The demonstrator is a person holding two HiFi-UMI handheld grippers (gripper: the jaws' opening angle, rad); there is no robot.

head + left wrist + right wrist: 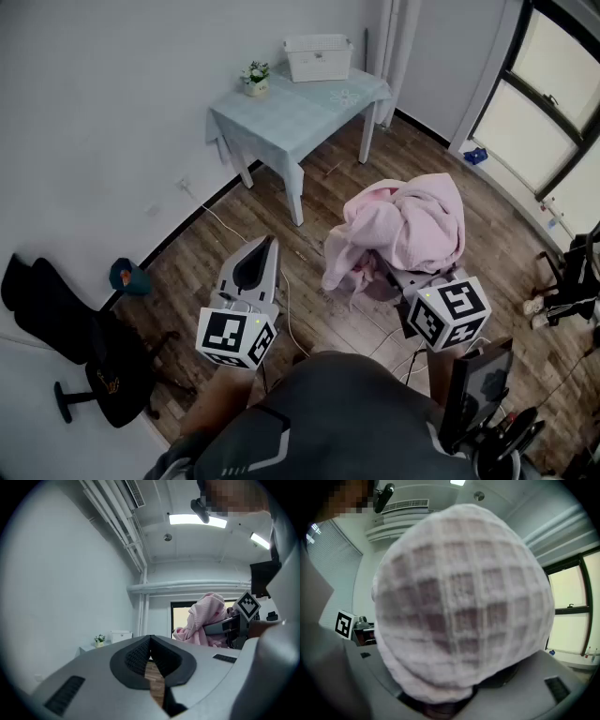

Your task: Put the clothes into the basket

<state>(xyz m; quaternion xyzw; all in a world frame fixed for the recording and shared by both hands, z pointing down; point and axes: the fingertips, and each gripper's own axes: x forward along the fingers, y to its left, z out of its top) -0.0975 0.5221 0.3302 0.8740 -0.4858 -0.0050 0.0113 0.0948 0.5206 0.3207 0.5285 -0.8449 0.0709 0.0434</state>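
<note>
Clothes in view amount to one pink garment of waffle-knit fabric, bunched into a thick bundle.

1. Right hand-held gripper: its jaws stand wide apart, clamped around the bundle. In the right gripper view the fabric fills almost the whole field and sits directly between the jaws. The garment drapes over and ahead of this hand-held gripper, with folds hanging below it, clear of the floor.

2. Left hand-held gripper: jaws closed together at the tips, with nothing between them. It is held level, beside the right one and apart from the garment.

3. Beyond both hand-held grippers, well ahead, stands a counter covered with a pale cloth. The basket, white, sits on its far end. A potted plant stands just beside the basket, on the left hand-held gripper's side.

4. Behind and outboard of the left hand-held gripper, a black office chair stands near the wall.

Status, judged from the present layout:
- Done: the garment is picked up and carried off the floor.
- Not done: the garment is not yet in the basket, which is well apart from it.
- Left: bring the right hand-held gripper over the basket, lower the bundle inside, and open the jaws.
- No other clothing shows on the floor. What the basket already contains cannot be determined.
</note>
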